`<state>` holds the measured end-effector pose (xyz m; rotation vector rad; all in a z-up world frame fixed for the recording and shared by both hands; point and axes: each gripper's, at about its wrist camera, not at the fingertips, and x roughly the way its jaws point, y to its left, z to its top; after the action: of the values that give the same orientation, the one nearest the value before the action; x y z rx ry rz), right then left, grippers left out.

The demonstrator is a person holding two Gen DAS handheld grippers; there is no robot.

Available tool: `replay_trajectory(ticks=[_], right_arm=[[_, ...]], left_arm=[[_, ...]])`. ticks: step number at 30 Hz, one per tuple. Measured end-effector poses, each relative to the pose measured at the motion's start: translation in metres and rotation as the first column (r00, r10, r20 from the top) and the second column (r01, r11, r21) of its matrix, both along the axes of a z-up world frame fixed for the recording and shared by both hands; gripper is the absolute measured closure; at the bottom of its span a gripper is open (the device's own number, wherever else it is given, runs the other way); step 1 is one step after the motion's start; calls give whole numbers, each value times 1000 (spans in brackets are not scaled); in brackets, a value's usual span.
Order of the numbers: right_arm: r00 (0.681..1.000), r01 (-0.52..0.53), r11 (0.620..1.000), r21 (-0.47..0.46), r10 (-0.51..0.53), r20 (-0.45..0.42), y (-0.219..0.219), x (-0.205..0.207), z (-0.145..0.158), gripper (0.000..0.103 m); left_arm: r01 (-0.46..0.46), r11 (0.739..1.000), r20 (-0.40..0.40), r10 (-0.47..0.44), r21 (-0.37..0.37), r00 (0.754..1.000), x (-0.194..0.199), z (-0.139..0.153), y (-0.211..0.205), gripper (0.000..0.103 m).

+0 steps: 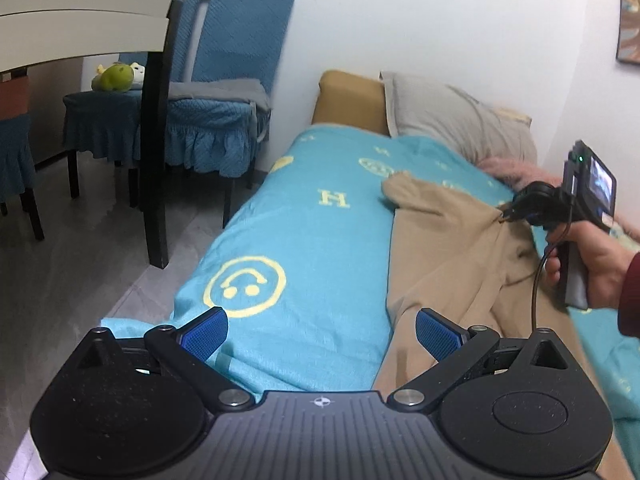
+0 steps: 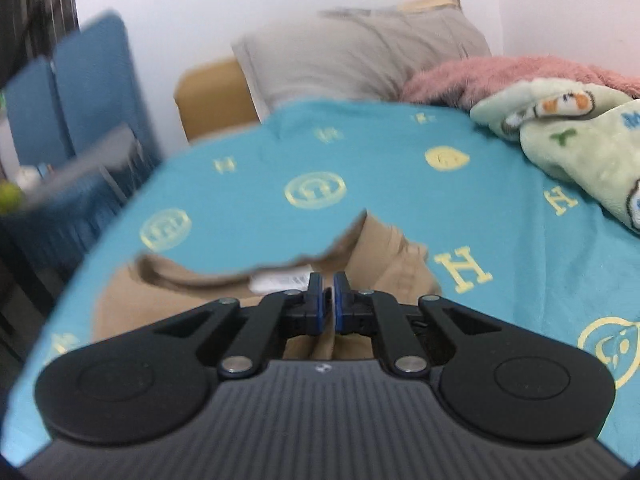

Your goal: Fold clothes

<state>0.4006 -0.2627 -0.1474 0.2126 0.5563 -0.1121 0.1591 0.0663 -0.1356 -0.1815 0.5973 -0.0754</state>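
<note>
Tan garment [image 1: 452,248] is spread on the turquoise blanket [image 1: 304,240], just ahead and right of the wide-open left gripper [image 1: 322,334]. Right gripper [image 2: 328,286] has its fingers pinched on the garment's edge, lifting it a bit.

Tan garment [image 1: 448,248]: thin matt cloth, soft creases; white paper-like tag [image 2: 280,280] at neck
Blanket [image 1: 312,240]: turquoise cloth, matt, slightly napped, yellow print
Left gripper [image 1: 322,336]: matt black plastic, ribbed grey housing, shiny metal pivots; pads [image 1: 206,334] blue, finely ridged
Right gripper [image 2: 327,300]: same matt plastic
Pillow [image 1: 452,120]: grey woven cloth
Pink throw [image 2: 500,76]: fluffy, shaggy
Green plush cloth [image 2: 580,148]: soft fleece
Chair covers [image 1: 236,52]: quilted blue cloth
Floor [image 1: 72,264]: smooth grey, faint sheen
</note>
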Motion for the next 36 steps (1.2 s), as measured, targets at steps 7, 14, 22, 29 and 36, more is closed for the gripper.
replay_trajectory(ticks=[7,14,22,29,36], right_arm=[[999,-45,999,-10,45,-20,7,-24,20,12],[995,-96,994,58,94,36,15,-126,76,10],[990,-132,986,102,127,59,26,-292,132,10],[986,-168,982,93,167,9,21,-393,128,10],[987,-153,976,155,158,-19,15,-429,117,10]], left_arm=[[22,999,-12,-21,32,1000,4,-6,-9,2],[65,992,54,-71,104,996,-13,10,-19,2],[205,978,32,-205,-24,978,-35,39,-15,2],[234,945,-137,-270,-230,953,-49,64,16,2],[225,899,-356,-364,-375,861,-37,67,81,8]])
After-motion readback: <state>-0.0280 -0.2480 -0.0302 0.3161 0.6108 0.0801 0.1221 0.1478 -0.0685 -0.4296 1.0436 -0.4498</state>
